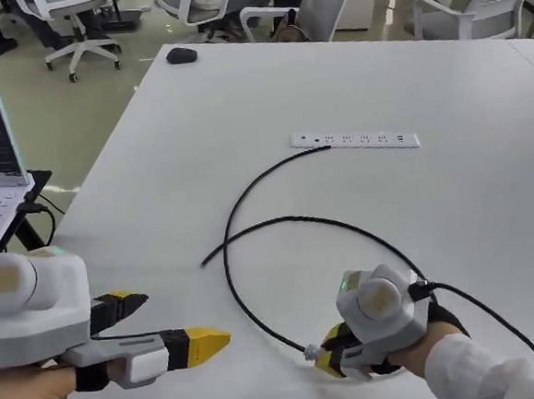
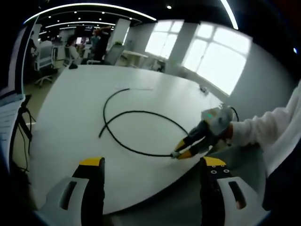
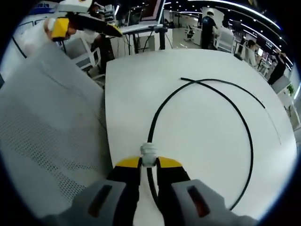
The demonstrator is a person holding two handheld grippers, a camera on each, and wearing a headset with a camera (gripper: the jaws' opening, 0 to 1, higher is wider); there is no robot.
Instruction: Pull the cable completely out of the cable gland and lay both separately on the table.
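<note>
**Head view:** the black cable (image 1: 292, 219) lies in loose, crossing loops on the white table (image 1: 442, 75), with one stretch running up towards a power strip (image 1: 355, 140). At the near edge the right gripper (image 1: 328, 359) is clamped at the cable gland (image 1: 310, 351), whose small white end pokes out past the yellow tips. The left gripper (image 1: 170, 320) hangs low on the other side, well apart from the cable, with its jaws spread and holding nothing.

**Left gripper view:** its own two jaws stand wide apart over the table edge. The right gripper is across from it, at the near end of the loop.

**Right gripper view:** the jaws are closed on the gland (image 3: 149, 153). The cable leaves the gland forward and also trails back between the jaws.

The cable looks light and limp, with a smooth sheath, so it will likely sag and slide rather than push. The gland is small, hard and probably light, and a firm pinch across its body suits it. The free gripper would best take the cable just beside the gland and draw it straight along the gland's axis.
</note>
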